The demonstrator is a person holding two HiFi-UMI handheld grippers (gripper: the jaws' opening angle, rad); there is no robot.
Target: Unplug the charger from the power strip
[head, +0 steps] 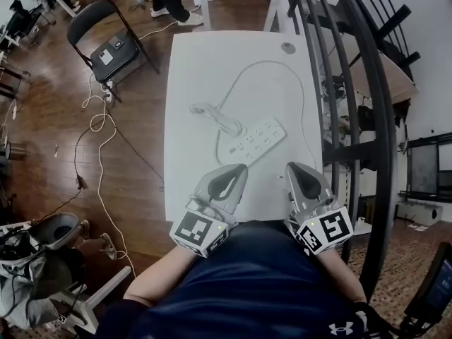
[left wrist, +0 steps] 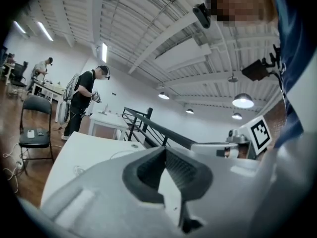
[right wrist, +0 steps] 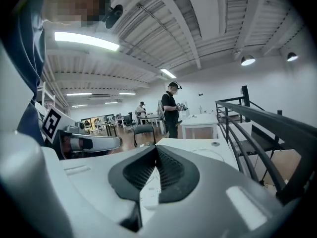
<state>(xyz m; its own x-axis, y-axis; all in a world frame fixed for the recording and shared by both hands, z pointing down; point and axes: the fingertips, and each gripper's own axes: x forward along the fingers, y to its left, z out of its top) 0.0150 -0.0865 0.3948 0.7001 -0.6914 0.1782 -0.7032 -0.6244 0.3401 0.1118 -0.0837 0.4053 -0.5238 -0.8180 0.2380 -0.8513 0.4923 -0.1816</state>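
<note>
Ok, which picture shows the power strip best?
The head view: it looks down on the whole power strip, sockets up, on the white table. In the left gripper view it is hidden. The right gripper view gives at most a white sliver between its jaws, too little to tell.

The strip (head: 258, 141) lies mid-frame on the table (head: 191, 62), with the charger (head: 224, 122) at its upper-left end. Below the strip are the left gripper (head: 240, 169) and right gripper (head: 292, 167), side by side. A chair (head: 106, 41) stands upper left, a railing (head: 367, 83) at right.
</note>
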